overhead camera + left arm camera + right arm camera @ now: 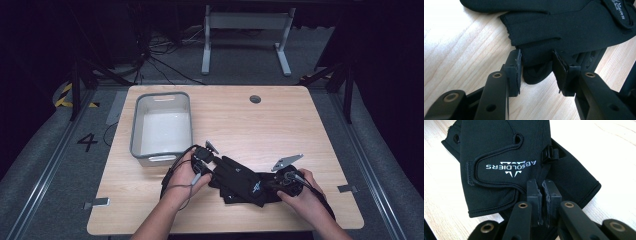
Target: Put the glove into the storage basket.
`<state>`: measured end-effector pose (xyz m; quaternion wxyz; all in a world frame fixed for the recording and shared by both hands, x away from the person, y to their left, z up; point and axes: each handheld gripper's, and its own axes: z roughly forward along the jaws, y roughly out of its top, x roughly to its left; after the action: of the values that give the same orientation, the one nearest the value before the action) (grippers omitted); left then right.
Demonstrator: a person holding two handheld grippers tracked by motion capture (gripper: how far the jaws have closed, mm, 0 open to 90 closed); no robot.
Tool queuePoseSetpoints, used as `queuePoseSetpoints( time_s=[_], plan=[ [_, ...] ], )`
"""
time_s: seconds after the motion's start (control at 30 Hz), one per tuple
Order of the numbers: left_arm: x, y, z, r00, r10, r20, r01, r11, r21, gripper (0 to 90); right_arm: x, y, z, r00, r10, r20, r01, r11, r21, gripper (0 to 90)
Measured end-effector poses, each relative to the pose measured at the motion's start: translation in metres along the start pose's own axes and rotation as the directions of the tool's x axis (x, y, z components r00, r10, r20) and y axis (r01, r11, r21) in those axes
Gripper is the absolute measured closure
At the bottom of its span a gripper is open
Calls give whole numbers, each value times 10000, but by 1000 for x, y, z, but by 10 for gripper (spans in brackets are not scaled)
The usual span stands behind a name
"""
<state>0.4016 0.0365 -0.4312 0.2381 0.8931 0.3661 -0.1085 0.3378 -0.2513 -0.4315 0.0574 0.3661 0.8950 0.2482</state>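
A pair of black gloves (240, 182) lies stacked on the wooden table (250, 125) near its front edge. The left gripper (210, 167) is at the gloves' left end. In the left gripper view its jaws (537, 68) stand apart, open, with a glove fingertip (536, 57) lying between the pads. The right gripper (274, 184) is at the gloves' right end. In the right gripper view it (543, 190) is shut on the cuff edge of the top glove (499, 150), beside its white lettering and buckle (548, 152).
A grey plastic bin (136, 125) stands at the back left of the table, with nothing in it. A round cable hole (255, 99) sits near the far edge. Beyond the table are a white desk frame (245, 22) and floor cables.
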Motion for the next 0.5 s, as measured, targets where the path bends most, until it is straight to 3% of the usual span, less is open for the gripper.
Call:
queuePoseSetpoints(
  time_s=[0.27, 0.5],
  plan=[
    [-5, 1, -5, 9995, 57, -323, -70, 9992, -394, 681, 1, 0, 0, 10000, -26, 37, 26, 10000, -2, 850],
    [-9, 3, -4, 9977, 223, -634, -249, 9989, -399, 830, 1, 0, 0, 10000, -33, 41, 33, 10000, -11, 850]
  ],
)
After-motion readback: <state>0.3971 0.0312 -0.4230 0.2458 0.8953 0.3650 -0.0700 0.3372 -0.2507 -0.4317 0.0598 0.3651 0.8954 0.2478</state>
